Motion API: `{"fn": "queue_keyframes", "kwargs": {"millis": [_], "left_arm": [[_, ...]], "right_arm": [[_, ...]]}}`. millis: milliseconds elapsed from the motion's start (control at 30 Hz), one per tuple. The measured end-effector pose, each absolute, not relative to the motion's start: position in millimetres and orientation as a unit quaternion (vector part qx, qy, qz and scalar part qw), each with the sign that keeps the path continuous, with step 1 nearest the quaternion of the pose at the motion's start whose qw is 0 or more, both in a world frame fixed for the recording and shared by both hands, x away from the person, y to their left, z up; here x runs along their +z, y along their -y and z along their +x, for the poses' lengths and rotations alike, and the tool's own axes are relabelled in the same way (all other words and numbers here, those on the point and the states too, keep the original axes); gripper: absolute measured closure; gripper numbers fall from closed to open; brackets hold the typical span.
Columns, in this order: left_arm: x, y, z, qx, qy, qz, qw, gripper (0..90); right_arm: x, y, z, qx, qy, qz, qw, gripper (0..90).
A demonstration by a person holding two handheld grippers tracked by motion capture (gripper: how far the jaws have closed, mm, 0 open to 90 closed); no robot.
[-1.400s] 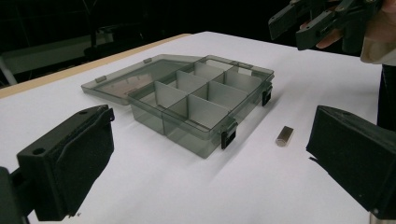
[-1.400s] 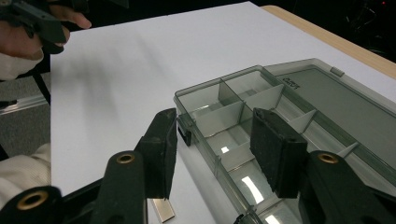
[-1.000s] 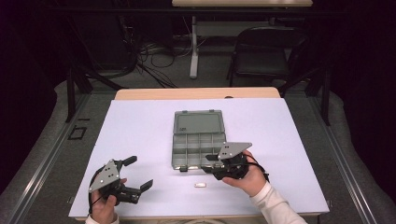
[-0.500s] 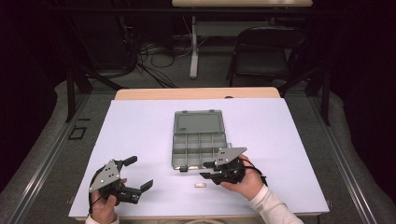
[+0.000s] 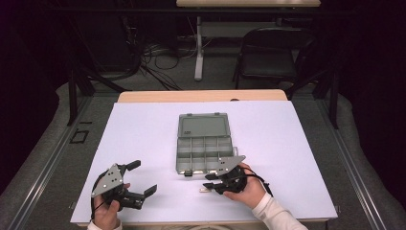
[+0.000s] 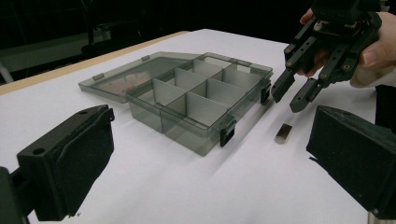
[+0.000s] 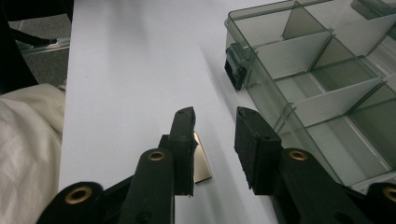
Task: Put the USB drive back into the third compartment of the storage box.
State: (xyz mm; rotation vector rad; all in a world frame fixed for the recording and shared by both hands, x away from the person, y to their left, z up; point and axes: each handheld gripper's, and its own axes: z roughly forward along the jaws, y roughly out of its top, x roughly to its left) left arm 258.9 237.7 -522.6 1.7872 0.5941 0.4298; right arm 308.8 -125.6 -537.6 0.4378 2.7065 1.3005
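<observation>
My table (image 5: pixel 143 124) is white-topped; beyond it a dark room, grey floor (image 5: pixel 43 143), a black chair (image 5: pixel 268 60), tangled cables (image 5: pixel 153 57); another table (image 5: pixel 249 3) behind.

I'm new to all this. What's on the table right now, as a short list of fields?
surface: white table
box: grey compartment box, lid open and lying flat, compartments look empty
small item: metal piece lying on the table in front of the box
right claw: right claw, open, jaws just above the metal piece, not gripping it
left claw: left claw, open wide, holding nothing, apart from the box
</observation>
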Motion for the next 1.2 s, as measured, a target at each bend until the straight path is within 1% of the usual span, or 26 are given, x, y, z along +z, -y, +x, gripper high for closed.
{"fn": "queue_keyframes", "kwargs": {"millis": [633,1200], "left_arm": [[-522.7,-237.7,259.2,0.181,-0.252,0.763,0.567,0.4],[-523.1,-237.6,259.5,0.179,-0.253,0.764,0.566,0.4]], "right_arm": [[-545.8,118.4,305.3,0.412,-0.902,0.12,0.053,71.9],[-553.8,114.6,305.0,0.398,-0.909,0.115,0.043,72.6]]}}
